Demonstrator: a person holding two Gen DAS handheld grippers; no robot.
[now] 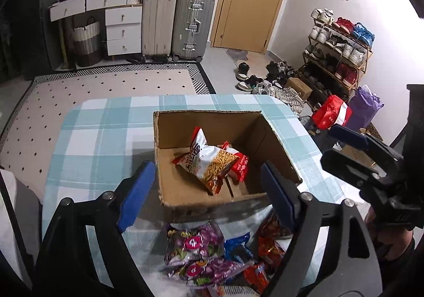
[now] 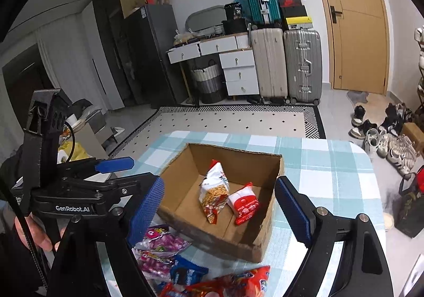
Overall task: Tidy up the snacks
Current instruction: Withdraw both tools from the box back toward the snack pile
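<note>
On the blue-and-white checked tablecloth an open brown cardboard box stands; inside it lie two snack packets: to the left a white-and-red crinkled bag printed with thin golden sticks, its long axis running from the far left down toward the near right, top seam tilted up toward the box's back wall; just beside it on the right, touching, a smaller red-and-white pouch. In front of the box, on the cloth, a loose heap of packets: purple foil bags with pink rings at left, a blue wrapper in the middle, red-orange wrappers at right. The left gripper hangs over the box's near wall, blue pads wide apart, holding nothing; the right gripper likewise spread and empty above the box.
</note>
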